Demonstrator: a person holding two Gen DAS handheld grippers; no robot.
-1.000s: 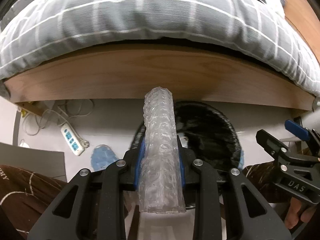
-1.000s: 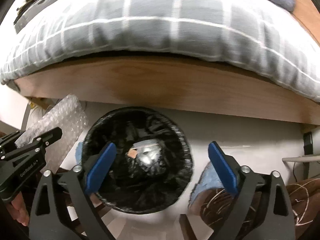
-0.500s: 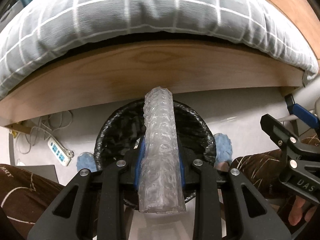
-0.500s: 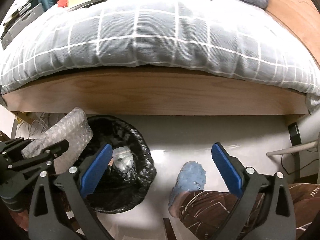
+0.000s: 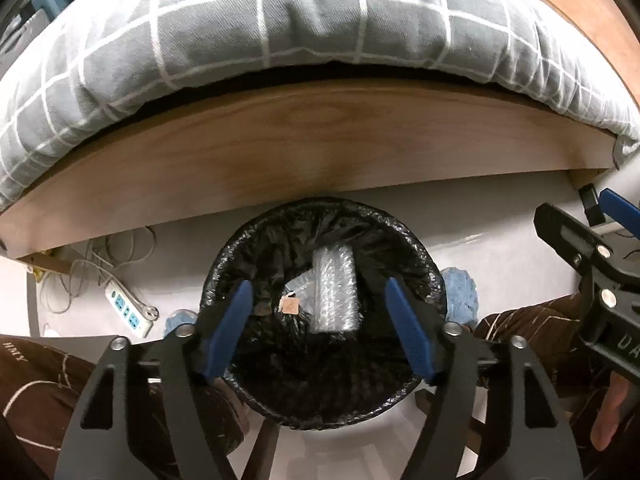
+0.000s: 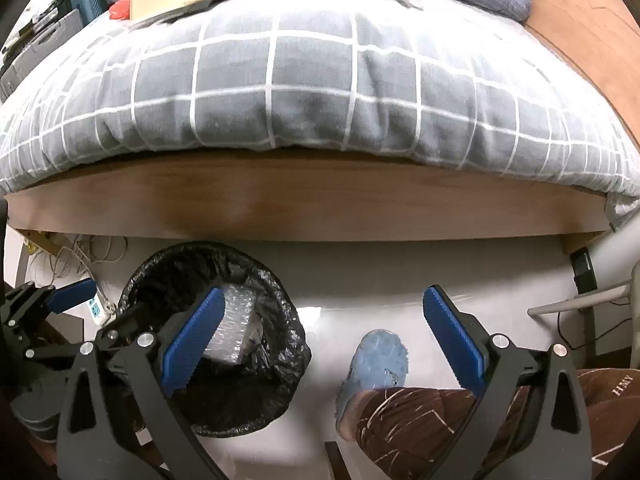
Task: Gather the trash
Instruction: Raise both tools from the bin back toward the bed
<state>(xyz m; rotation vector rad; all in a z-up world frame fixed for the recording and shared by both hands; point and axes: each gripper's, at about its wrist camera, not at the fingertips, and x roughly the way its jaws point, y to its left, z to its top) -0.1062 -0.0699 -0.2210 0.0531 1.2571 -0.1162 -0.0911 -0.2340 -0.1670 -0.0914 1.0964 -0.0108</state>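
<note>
the left gripper (image 5: 318, 330) is held above the trash bin (image 5: 424, 264), pointing steeply down into it. its jaws are opening; the blue pads (image 5: 230, 328) are seen spread apart with nothing between them and nothing pressed. the roll of bubble wrap (image 5: 334, 290) is observed inside the bin, lying on the black liner among other trash, beside a small tan tag (image 5: 291, 304). no contact between the wrap and the pads is noted.

the right gripper (image 6: 320, 338) is held off to the side of the bin, over pale floor (image 6: 360, 272). its jaws are seen wide apart and nothing is gripped. through the gap a blue slipper (image 6: 378, 354) on the person's foot is recorded, with a brown patterned trouser leg (image 6: 420, 412) below it. in the right wrist view the bubble wrap (image 6: 234, 328) is confirmed inside the bin (image 6: 288, 332), partly hidden by the near blue pad.

the bin is placed just in front of a wooden bed frame (image 5: 320, 144) covered by a grey checked duvet (image 5: 300, 20). a white power strip (image 5: 128, 308) with tangled cables is noted on the floor to the left of the bin.
</note>
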